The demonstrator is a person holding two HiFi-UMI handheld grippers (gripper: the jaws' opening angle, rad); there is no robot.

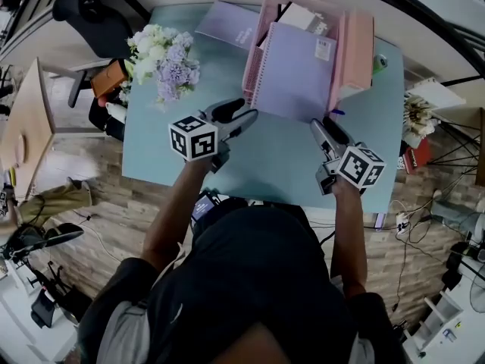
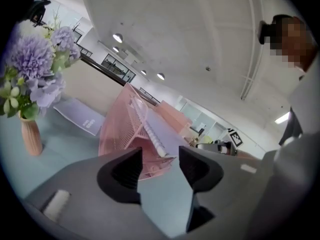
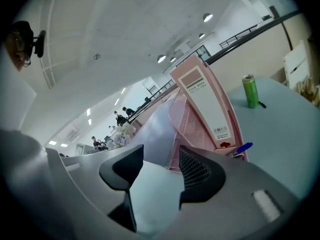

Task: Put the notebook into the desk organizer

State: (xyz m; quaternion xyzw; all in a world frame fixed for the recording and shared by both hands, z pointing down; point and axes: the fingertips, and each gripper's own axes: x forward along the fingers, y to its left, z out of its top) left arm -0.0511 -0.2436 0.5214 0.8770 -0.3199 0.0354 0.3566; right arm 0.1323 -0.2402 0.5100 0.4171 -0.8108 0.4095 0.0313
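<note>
A lavender spiral notebook (image 1: 292,70) leans upright in the pink mesh desk organizer (image 1: 254,51) at the back of the teal table (image 1: 265,161). My left gripper (image 1: 248,117) hovers just short of the notebook's lower left corner, open, with nothing between its jaws. My right gripper (image 1: 319,127) sits near the lower right corner, also open and empty. In the left gripper view the left gripper (image 2: 160,166) faces the notebook's spiral edge (image 2: 152,134) and the organizer (image 2: 115,129). In the right gripper view the right gripper (image 3: 161,166) faces the notebook's cover (image 3: 157,126) and the mesh organizer (image 3: 192,119).
A pink file box (image 1: 358,48) stands against the organizer's right side, with a blue pen (image 1: 337,113) at its foot and a green can (image 1: 379,63) beyond. A second lavender notebook (image 1: 226,23) lies flat at the back left. A vase of flowers (image 1: 163,59) stands at the left.
</note>
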